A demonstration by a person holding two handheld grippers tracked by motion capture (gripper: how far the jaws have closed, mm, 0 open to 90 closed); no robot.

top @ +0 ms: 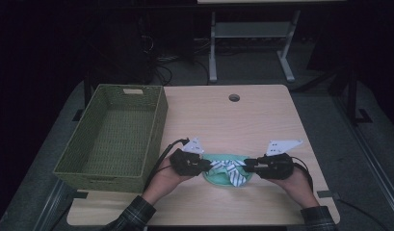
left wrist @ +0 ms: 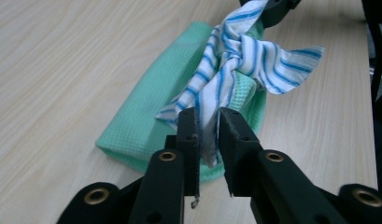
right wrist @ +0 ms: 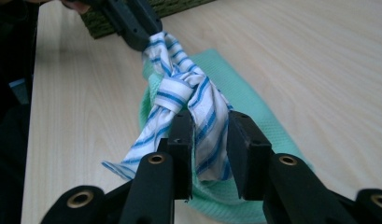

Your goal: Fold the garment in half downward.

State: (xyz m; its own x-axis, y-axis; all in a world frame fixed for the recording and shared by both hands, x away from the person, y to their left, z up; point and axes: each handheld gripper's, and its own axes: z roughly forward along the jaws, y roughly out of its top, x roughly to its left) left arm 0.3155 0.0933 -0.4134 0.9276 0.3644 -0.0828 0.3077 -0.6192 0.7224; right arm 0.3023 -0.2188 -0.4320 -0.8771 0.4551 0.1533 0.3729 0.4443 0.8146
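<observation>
In the high view, the striped cloth [top: 228,169] lies knotted atop the green cloth [top: 215,177] on the surface [top: 242,120], right of the wicker basket [top: 112,137], between the left gripper [top: 204,165] and the right gripper [top: 247,165]. In the left gripper view, its fingers [left wrist: 187,128] pinch one striped end. In the right gripper view, its fingers [right wrist: 244,140] pinch the other end beside the knot.

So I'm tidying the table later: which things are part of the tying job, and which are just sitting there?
In use:
striped cloth, knotted, an end in each gripper
green cloth under it
left gripper
right gripper

Lying about:
wicker basket
</observation>
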